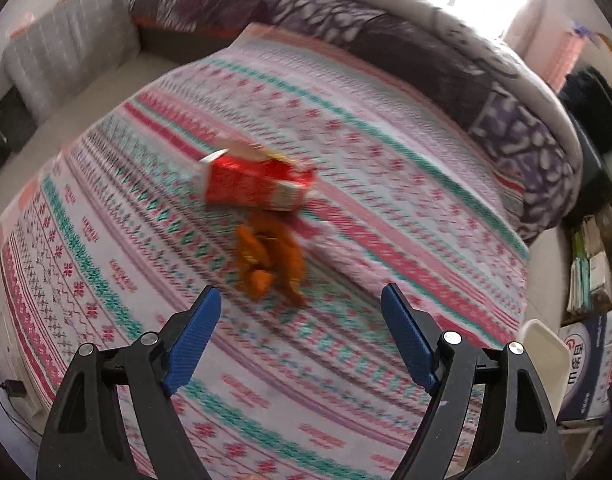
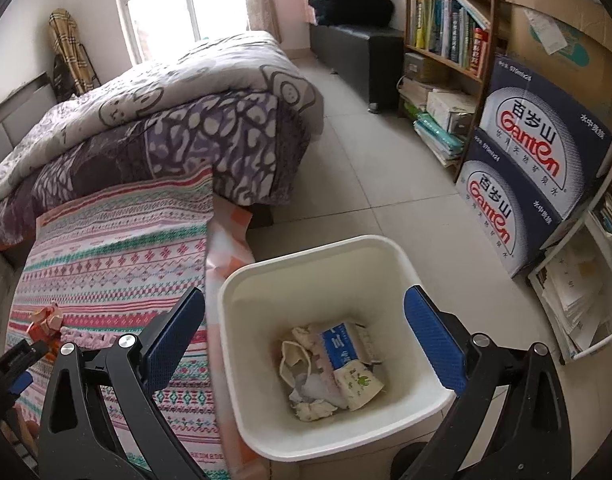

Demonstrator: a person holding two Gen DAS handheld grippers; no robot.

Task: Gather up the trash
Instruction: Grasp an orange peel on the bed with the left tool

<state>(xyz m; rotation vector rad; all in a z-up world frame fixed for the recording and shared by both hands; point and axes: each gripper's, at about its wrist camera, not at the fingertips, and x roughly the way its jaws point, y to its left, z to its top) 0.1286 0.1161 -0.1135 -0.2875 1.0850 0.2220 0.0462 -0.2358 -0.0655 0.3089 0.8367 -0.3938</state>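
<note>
On the bed's patterned sheet (image 1: 385, 168), a red carton (image 1: 254, 184) lies with crumpled orange wrappers (image 1: 270, 260) touching its near side. The left tongs (image 1: 300, 312) hang over the sheet with jaws spread, empty, the wrappers just beyond their tips. To the right, beside the bed, a white trash bin (image 2: 317, 248) holds crumpled paper and a blue-and-white carton (image 2: 341, 344). The right tongs (image 2: 306, 320) hover above it, spread and empty.
</note>
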